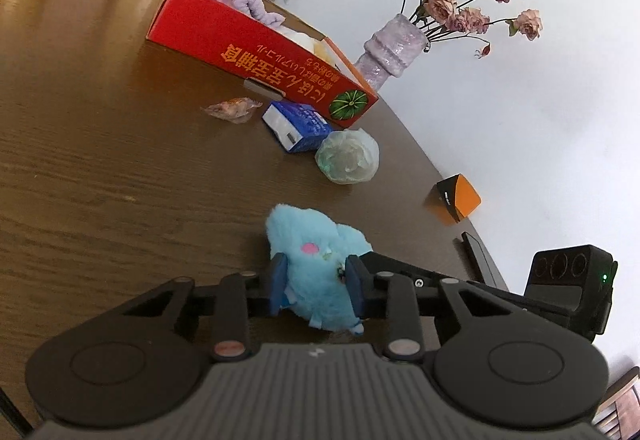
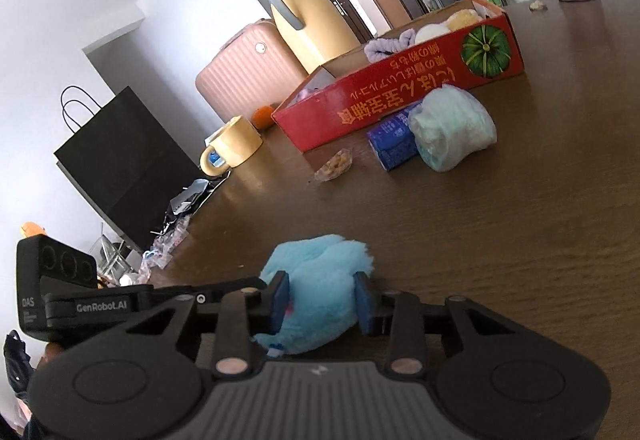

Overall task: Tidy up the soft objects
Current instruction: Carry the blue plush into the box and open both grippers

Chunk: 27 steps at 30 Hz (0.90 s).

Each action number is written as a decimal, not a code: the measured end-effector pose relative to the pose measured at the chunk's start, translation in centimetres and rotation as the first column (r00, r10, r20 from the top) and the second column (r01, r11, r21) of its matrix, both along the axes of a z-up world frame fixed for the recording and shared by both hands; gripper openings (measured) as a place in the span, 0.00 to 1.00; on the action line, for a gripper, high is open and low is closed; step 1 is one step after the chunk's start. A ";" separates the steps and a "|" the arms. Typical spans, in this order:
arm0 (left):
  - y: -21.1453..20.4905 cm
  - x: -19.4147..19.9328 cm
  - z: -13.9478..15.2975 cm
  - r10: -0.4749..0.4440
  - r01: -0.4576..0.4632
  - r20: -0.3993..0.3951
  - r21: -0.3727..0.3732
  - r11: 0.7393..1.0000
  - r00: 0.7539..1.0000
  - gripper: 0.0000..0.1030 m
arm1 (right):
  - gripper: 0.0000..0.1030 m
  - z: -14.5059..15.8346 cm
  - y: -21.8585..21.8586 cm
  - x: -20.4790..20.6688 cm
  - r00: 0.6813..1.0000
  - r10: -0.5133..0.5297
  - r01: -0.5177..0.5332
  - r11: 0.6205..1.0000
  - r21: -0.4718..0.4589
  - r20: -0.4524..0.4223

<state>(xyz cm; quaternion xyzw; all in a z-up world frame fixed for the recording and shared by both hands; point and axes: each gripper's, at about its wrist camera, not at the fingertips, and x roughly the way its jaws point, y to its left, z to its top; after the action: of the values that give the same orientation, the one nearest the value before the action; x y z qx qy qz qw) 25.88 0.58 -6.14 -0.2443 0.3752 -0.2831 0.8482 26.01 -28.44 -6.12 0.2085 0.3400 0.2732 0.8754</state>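
A fluffy light-blue plush toy (image 1: 316, 240) lies on the dark wooden table (image 1: 100, 160), and both grippers hold it. My left gripper (image 1: 316, 274) has its blue pads pressed into the toy's two sides. My right gripper (image 2: 322, 298) clamps the same plush toy (image 2: 320, 260) from the opposite side. A red cardboard box (image 1: 256, 40) further back holds a purple scrunchie (image 1: 256, 6) and other pale soft items. A soft mint-green bundle in clear wrap (image 1: 347, 157) lies in front of the box.
A small blue carton (image 1: 296, 124) and a snack wrapper (image 1: 234, 109) lie beside the box. A vase of dried roses (image 1: 390, 48) and an orange-black cube (image 1: 454, 200) stand near the table's edge. A yellow mug (image 2: 234, 144) and jug (image 2: 308, 28) stand behind.
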 end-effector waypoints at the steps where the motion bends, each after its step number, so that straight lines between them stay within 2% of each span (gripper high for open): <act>1: 0.0 0.2 0.1 0.000 0.000 0.004 -0.005 1.000 1.000 0.30 | 0.31 0.3 -0.1 0.1 1.000 -0.006 0.006 1.000 0.000 0.007; 4: -0.4 1.5 1.3 -0.004 0.005 0.030 -0.029 1.000 1.000 0.30 | 0.31 2.0 -0.6 1.2 0.998 -0.024 0.023 1.000 0.003 0.052; 7: -1.4 4.8 4.2 -0.022 0.025 0.106 -0.026 0.999 0.994 0.30 | 0.31 5.1 -1.7 4.2 0.992 -0.043 0.043 0.999 -0.001 0.122; 10: -2.7 10.2 7.7 -0.039 0.041 0.184 -0.007 0.999 0.982 0.30 | 0.31 8.5 -2.5 9.2 0.978 -0.067 0.073 0.997 -0.028 0.195; 13: -4.3 17.2 9.6 -0.050 0.046 0.193 0.029 0.999 0.980 0.30 | 0.31 10.3 -3.1 16.0 0.979 -0.080 0.093 0.994 -0.061 0.188; 17: -5.9 26.0 8.6 -0.029 0.018 0.097 0.111 0.994 0.995 0.29 | 0.31 8.7 -3.5 25.7 0.996 -0.082 0.085 0.994 -0.074 0.038; 18: -6.1 27.5 8.0 -0.019 0.010 0.067 0.131 0.991 0.998 0.21 | 0.31 7.9 -3.2 27.2 0.997 -0.081 0.082 0.992 -0.094 0.014; 20: -6.9 30.0 6.6 -0.020 0.013 0.030 0.217 0.976 0.999 0.18 | 0.26 6.3 -1.6 29.9 0.997 -0.066 0.059 0.980 -0.189 -0.033; 22: -7.2 31.5 5.6 -0.016 0.012 0.011 0.267 0.963 1.000 0.19 | 0.25 4.8 0.6 31.6 0.996 -0.057 0.037 0.962 -0.271 -0.067; 24: -7.0 32.0 5.0 -0.007 0.001 0.018 0.312 0.950 1.000 0.20 | 0.24 3.8 1.9 32.3 0.996 -0.042 0.016 0.955 -0.296 -0.084; 26: -6.2 31.9 4.8 0.009 -0.015 0.021 0.307 0.952 1.000 0.21 | 0.24 3.6 2.8 32.3 0.996 -0.021 -0.005 0.955 -0.295 -0.083; 27: -5.9 31.7 4.8 0.008 -0.017 0.029 0.304 0.952 1.000 0.25 | 0.24 3.8 3.2 32.1 0.997 -0.006 -0.018 0.953 -0.303 -0.079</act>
<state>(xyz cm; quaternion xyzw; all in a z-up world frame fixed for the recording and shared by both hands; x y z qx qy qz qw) 57.63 -5.33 -1.35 -0.1092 0.4010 -0.2198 0.8826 58.15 -25.28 -2.37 0.0814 0.4131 0.2120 0.8819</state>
